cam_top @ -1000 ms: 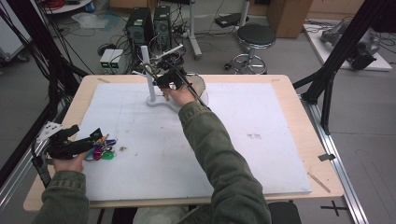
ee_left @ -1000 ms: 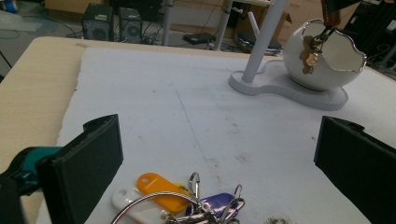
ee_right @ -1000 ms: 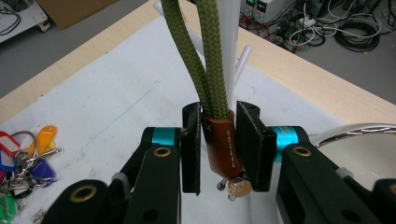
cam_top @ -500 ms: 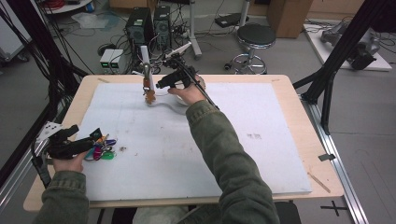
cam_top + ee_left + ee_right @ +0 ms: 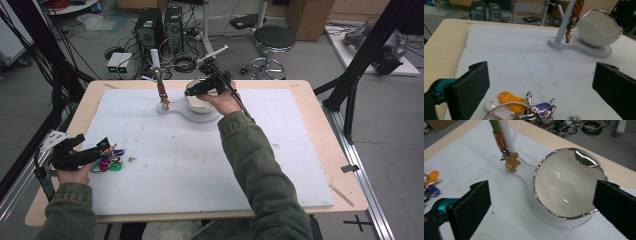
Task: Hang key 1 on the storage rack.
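My R gripper (image 5: pixel 541 202) jaws wide apart over the white bowl (image 5: pixel 567 182); gingerbread charm (image 5: pixel 511 162) hangs on the post (image 5: pixel 505 135), nothing gripped.

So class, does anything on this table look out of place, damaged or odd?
The white bowl on the stand has a jagged, eggshell-like metallic rim; whether by design or damage is unclear. Dark crumbs speckle the mat beside the key bunch.
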Demonstrator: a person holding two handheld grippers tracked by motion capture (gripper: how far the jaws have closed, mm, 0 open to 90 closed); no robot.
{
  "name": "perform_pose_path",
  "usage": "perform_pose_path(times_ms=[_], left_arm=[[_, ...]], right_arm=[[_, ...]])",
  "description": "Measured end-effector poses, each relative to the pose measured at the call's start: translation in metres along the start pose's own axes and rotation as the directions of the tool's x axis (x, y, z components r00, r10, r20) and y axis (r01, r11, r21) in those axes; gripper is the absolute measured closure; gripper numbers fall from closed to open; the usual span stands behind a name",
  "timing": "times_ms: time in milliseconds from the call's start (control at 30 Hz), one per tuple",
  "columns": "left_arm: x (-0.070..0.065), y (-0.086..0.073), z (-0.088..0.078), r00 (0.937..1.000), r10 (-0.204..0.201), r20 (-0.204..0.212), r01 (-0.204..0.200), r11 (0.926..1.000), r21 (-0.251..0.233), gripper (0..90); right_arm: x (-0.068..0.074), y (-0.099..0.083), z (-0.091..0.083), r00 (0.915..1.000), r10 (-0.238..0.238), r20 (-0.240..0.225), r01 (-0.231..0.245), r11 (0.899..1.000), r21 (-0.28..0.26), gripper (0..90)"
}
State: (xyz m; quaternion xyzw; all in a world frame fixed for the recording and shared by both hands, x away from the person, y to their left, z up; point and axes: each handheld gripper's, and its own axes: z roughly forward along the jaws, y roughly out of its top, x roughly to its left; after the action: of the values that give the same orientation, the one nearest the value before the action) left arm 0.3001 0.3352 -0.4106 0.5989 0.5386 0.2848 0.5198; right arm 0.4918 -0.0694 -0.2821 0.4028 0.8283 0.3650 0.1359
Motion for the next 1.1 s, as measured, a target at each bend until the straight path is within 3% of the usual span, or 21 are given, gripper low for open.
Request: perform_pose_path(times_ms=[267,467,533,733,1100], left_arm=[[0.000,0.000,0.001,1.0000,0.000,-0.001,0.000,1.0000,0.003,1.7],[0.000,0.000,0.001,1.0000,0.005,0.002,-0.005,1.0000,0.005,1.7],[0.000,0.000,0.001,1.0000,0.007,0.000,-0.007,0.9999,0.010,1.7],[-0.002,0.000,0.000,0.9999,0.015,0.001,-0.015,0.9998,0.012,1.7],[-0.002,-0.001,0.000,0.9999,0.015,0.000,-0.015,0.9997,0.021,1.7]], right_arm=[[-0.017,-0.018,-0.022,0.9992,0.019,0.035,-0.018,0.999,-0.037,0.8],[-0.027,-0.033,-0.032,0.9987,0.040,0.031,-0.039,0.998,-0.049,0.8],[-0.029,-0.036,-0.036,0.9984,0.041,0.039,-0.040,0.999,-0.035,0.8],[-0.031,-0.044,-0.053,0.9982,0.036,0.047,-0.032,0.997,-0.074,0.8],[-0.044,-0.069,-0.067,0.9961,0.058,0.067,-0.053,0.996,-0.075,0.9]])
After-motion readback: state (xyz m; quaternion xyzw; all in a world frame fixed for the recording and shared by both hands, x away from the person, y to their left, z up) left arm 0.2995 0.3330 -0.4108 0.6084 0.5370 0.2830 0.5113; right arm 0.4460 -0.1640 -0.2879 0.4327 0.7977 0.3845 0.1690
